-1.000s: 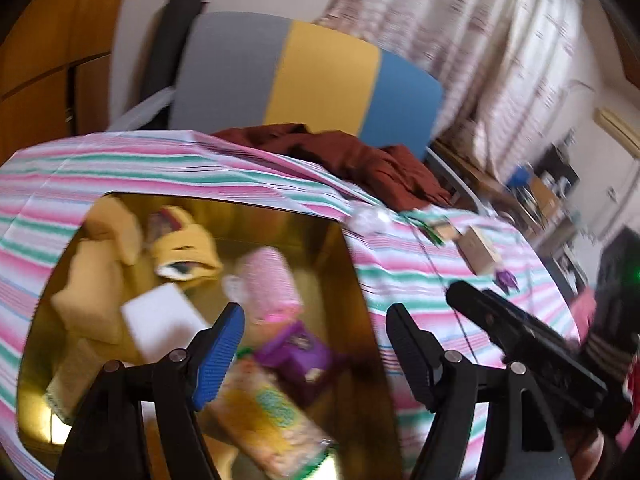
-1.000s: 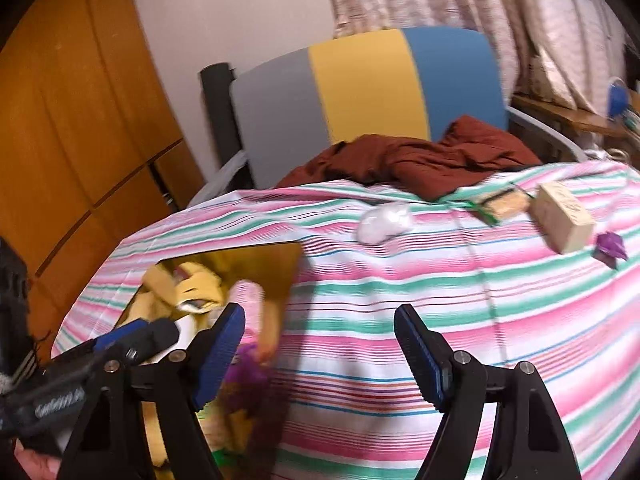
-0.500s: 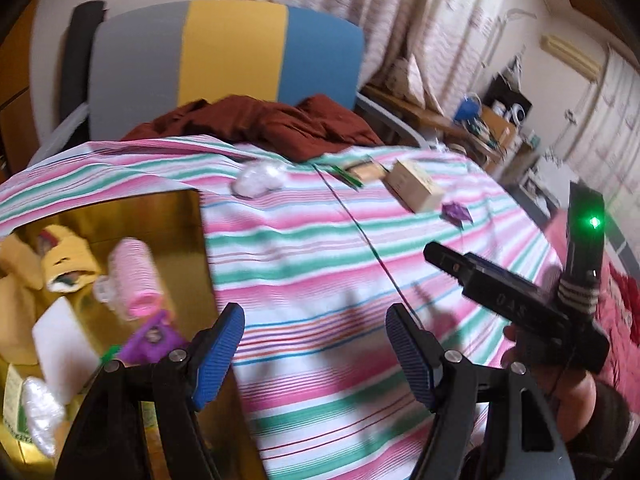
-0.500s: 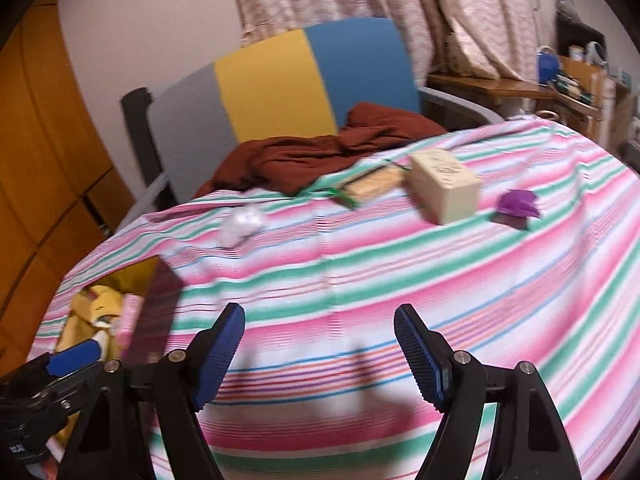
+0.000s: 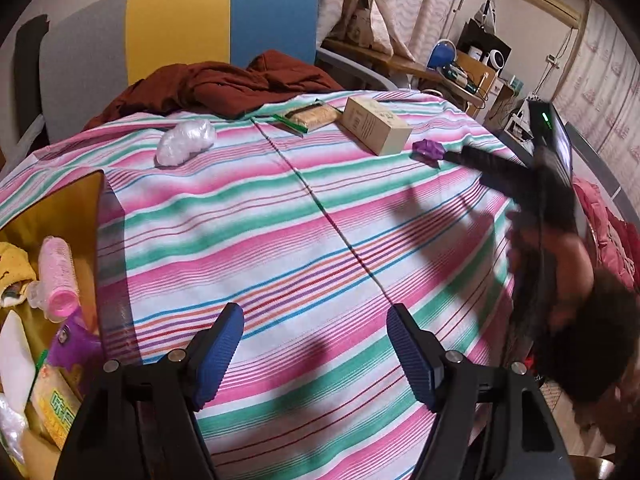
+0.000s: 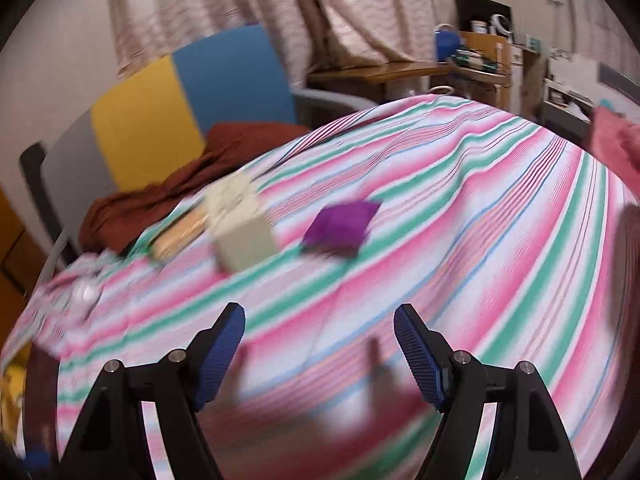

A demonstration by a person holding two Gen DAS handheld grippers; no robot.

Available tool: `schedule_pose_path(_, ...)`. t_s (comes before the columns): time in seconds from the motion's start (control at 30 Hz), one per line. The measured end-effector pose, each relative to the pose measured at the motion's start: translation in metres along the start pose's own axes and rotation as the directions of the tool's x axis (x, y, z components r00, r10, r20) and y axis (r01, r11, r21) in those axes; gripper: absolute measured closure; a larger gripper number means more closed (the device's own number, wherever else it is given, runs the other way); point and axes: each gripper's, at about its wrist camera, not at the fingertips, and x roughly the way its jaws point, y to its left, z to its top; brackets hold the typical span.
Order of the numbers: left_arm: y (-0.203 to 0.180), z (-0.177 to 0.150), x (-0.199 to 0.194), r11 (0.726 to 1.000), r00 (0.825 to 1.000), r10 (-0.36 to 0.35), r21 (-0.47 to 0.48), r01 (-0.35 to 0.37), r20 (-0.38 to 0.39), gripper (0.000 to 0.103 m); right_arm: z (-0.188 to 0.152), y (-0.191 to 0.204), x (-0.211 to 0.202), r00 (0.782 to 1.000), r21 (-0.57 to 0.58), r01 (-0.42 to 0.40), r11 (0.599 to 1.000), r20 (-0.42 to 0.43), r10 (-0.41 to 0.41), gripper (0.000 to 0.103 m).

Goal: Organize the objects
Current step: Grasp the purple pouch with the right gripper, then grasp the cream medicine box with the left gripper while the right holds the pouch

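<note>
On the striped tablecloth [image 5: 304, 240] lie a beige carton [image 5: 376, 126] [image 6: 240, 228], a purple packet [image 5: 429, 150] [image 6: 340, 224], a biscuit pack [image 5: 312, 117] [image 6: 180, 236] and a crumpled white plastic wad [image 5: 185, 142] [image 6: 84, 292]. My left gripper [image 5: 314, 352] hangs open over bare cloth near the front edge, nothing between its blue pads. My right gripper [image 6: 320, 354] is open and empty too, with the purple packet ahead of it. In the left wrist view the right gripper's body shows blurred at the right, its tip close to the purple packet.
A gold box [image 5: 68, 204] at the left edge holds a pink roller [image 5: 58, 272], a yellow cloth, a purple packet and snack packs. A dark red garment [image 5: 224, 84] lies on the grey, yellow and blue chair [image 5: 180, 20] behind the table. A cluttered desk [image 5: 460, 72] stands far right.
Both views have swung right, away from the gold box and across the cloth. The right gripper has come much nearer the carton and purple packet. Both stay open.
</note>
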Motion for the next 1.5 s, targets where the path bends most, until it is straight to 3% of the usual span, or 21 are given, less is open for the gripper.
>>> schedule_pose_path(0.23,0.007,-0.001,0.008,0.999,0.999,0.034,-0.027,-0.035,-0.026,0.028,0.054,-0.008,0.044,0.998,0.013,0.054,0.998,0.036,-0.054,0.027)
schedule_pose_path(0.33,0.01,0.001,0.01,0.998,0.998,0.047,-0.036,-0.048,-0.028,0.028,0.063,-0.001,0.067,0.999,-0.017,0.05,0.999,0.017,-0.05,0.034)
schedule_pose_path(0.5,0.009,0.01,0.014,0.998,0.998,0.061,-0.023,-0.061,-0.026,0.028,0.061,0.004,0.103,0.993,-0.064,0.088,0.994,-0.075,-0.093,0.054)
schedule_pose_path(0.6,0.006,0.02,0.022,0.999,0.999,0.049,-0.015,-0.049,-0.025,0.028,0.06,-0.004,0.102,0.995,-0.031,0.059,0.998,-0.079,-0.061,0.056)
schedule_pose_path(1.07,-0.045,0.117,0.092,0.997,0.999,-0.045,-0.055,0.046,0.011,0.026,0.032,-0.036,0.07,0.994,-0.043,0.078,0.996,-0.073,-0.081,0.056)
schedule_pose_path(1.17,-0.06,0.147,0.109,0.996,0.998,-0.04,-0.072,0.043,0.044,0.019,0.027,-0.04,0.066,0.995,-0.023,0.09,0.996,-0.05,-0.091,0.056)
schedule_pose_path(1.37,-0.097,0.202,0.151,0.999,0.998,-0.001,-0.043,0.003,0.06,0.018,0.024,-0.042,0.063,0.994,-0.011,0.109,0.994,-0.026,-0.11,0.056)
schedule_pose_path(1.5,-0.115,0.218,0.177,0.999,0.999,0.038,0.003,-0.038,0.022,0.017,0.022,-0.045,0.062,0.995,0.002,0.099,0.995,-0.017,-0.099,0.056)
